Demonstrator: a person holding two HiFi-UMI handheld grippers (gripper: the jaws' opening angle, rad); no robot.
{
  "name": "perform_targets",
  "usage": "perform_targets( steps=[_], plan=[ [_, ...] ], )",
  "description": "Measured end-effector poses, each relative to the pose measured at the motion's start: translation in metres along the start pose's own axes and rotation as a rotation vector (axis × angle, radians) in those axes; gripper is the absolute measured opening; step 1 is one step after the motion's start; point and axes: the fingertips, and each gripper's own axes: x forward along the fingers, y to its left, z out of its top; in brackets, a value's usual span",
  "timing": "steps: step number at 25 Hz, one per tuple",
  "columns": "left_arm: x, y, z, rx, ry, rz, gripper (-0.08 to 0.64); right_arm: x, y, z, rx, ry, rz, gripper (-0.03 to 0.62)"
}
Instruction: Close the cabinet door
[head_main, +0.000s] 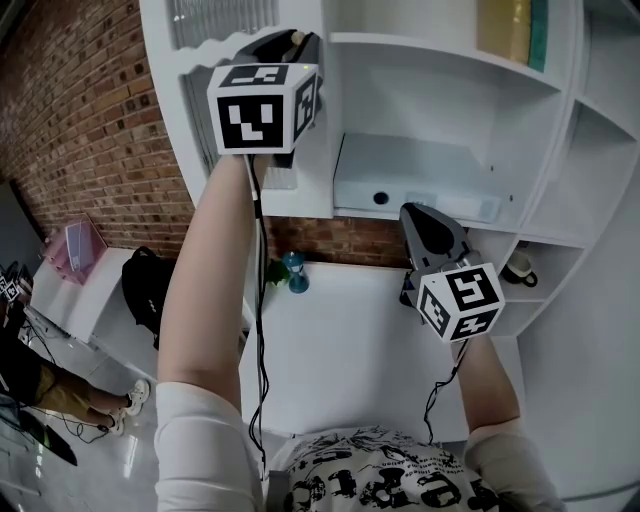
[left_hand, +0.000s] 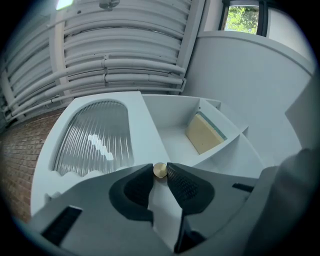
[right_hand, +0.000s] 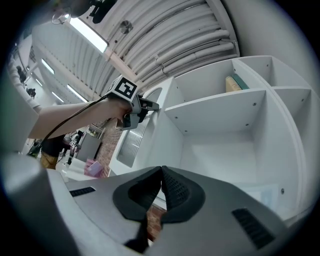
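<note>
At the far left of the head view, a brick wall ran behind a black bag on the floor. Just right of it, the white cabinet door, with its ribbed glass panel, stood swung out from the left side of the shelf unit. The left gripper was raised to the door's free edge, its fingers pinching the small brass knob. Beyond the knob, the open compartment held a beige book leaning on its shelf. Lower down, a teal object stood on the white tabletop. Further right, the right gripper hung apart from the door before the open shelves, its fingers pressed together with nothing between them. A cup sat in a lower right compartment.
</note>
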Motion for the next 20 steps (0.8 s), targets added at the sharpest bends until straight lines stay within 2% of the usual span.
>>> perform_targets(
  steps=[8, 13, 16, 20],
  plan=[
    [-0.015, 0.001, 0.003, -0.054, -0.062, -0.003, 0.098, -0.001, 0.013, -0.007, -0.002, 0.008, 0.001, 0.015],
    [-0.033, -0.006, -0.016, -0.038, -0.021, -0.03, 0.093, -0.006, 0.027, -0.005, -0.016, -0.015, 0.013, 0.015],
    [-0.045, -0.013, -0.034, -0.033, 0.013, -0.038, 0.034, -0.008, 0.031, -0.004, -0.025, -0.027, 0.006, 0.015],
    [-0.069, -0.026, -0.055, -0.049, 0.038, -0.071, 0.014, -0.014, 0.045, -0.008, -0.027, -0.025, 0.01, 0.015]
  ],
)
